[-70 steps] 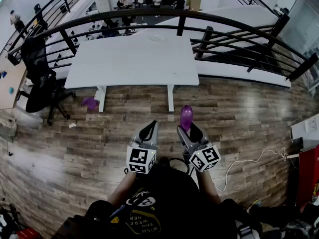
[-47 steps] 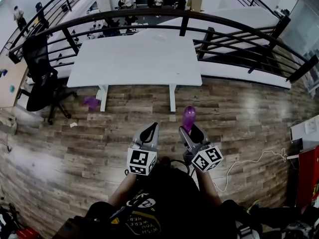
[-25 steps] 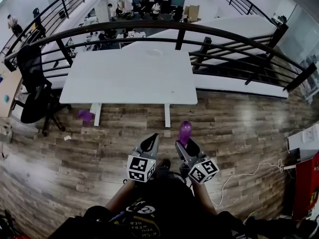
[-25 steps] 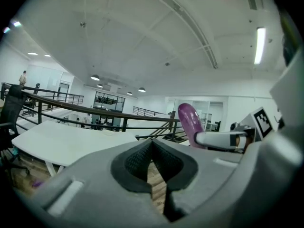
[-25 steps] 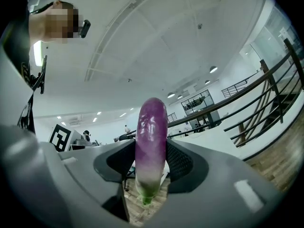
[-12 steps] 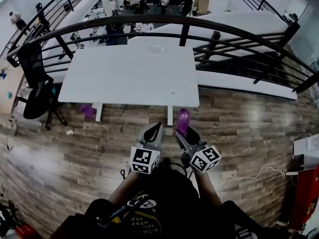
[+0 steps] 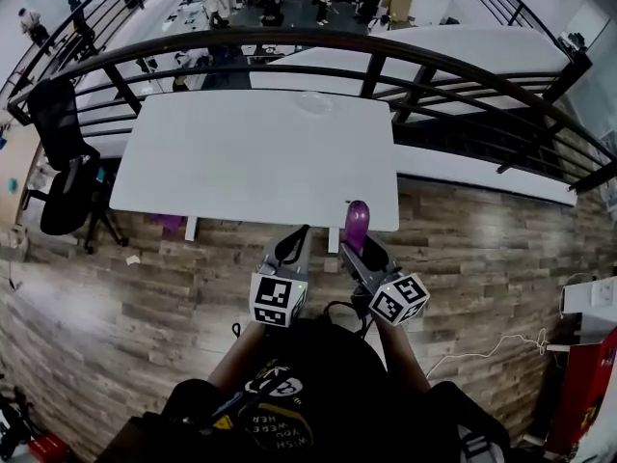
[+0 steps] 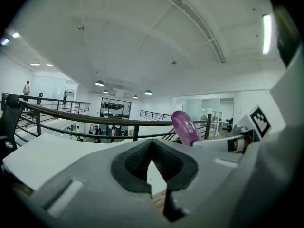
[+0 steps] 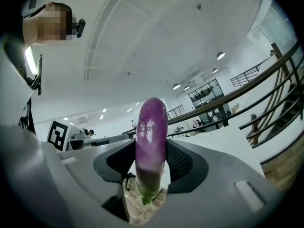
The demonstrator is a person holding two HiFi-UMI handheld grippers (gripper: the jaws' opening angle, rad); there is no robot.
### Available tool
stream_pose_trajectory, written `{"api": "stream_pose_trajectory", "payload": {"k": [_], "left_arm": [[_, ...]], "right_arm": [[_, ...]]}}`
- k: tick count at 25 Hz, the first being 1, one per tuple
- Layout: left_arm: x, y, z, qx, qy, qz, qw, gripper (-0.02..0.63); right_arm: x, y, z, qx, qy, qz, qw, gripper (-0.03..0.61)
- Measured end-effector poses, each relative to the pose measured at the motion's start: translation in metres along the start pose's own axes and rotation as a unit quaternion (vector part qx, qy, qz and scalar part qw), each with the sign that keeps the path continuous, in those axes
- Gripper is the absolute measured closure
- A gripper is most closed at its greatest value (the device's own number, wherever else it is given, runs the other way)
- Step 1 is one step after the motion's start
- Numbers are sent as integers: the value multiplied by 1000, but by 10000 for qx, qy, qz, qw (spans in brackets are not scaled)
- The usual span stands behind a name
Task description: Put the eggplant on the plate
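- The right tongs [image 7: 359,251] pinch the eggplant [image 7: 358,222] around its lower half, one dark pad pressed to each side of it.
- In the right gripper view the eggplant [image 9: 151,137] stands upright between the pads of the right tongs [image 9: 151,163], purple end up and green stem end down.
- The left tongs [image 7: 292,249] are pressed together at the tips with nothing between them. The left gripper view shows only table and floor through the gap behind the tips of the left tongs [image 8: 152,145].
- The two tongs are held side by side in front of the person, and each has a marker cube [image 7: 275,299] at the back.
- Seen from the left gripper, the eggplant [image 8: 184,127] sticks up just to the right.
- In the head view, the eggplant's tip lies over the near edge of a white table [image 7: 241,152].
- A pale round shape [image 7: 315,101] lies near the table's far edge, and I cannot tell whether it is the plate.
- Behind the table runs a dark railing [image 7: 289,41]. A black office chair [image 7: 58,162] stands to the left on the wood floor [image 7: 116,297].
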State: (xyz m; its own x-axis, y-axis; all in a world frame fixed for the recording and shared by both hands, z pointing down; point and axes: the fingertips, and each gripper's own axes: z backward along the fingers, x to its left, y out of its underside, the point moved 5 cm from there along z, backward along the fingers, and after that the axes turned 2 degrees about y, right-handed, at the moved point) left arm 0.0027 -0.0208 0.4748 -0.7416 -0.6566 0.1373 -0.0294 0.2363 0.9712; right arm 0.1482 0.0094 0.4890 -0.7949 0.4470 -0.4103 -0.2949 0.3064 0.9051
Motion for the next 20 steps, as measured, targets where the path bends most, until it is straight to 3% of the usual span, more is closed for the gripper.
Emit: {"api": "stream_pose_trajectory", "payload": {"k": [6, 10, 20], "left_arm": [[73, -20, -41, -33, 151, 64, 9999, 609], [101, -12, -70, 119, 403, 137, 9990, 609], [172, 32, -142, 767, 52, 537, 9956, 609]], "right_arm": [[-14, -18, -72, 19, 254, 191, 9995, 376], [-27, -20, -102, 52, 442, 244, 9987, 376], [-106, -11, -202, 772, 415, 340, 9956, 376]]}}
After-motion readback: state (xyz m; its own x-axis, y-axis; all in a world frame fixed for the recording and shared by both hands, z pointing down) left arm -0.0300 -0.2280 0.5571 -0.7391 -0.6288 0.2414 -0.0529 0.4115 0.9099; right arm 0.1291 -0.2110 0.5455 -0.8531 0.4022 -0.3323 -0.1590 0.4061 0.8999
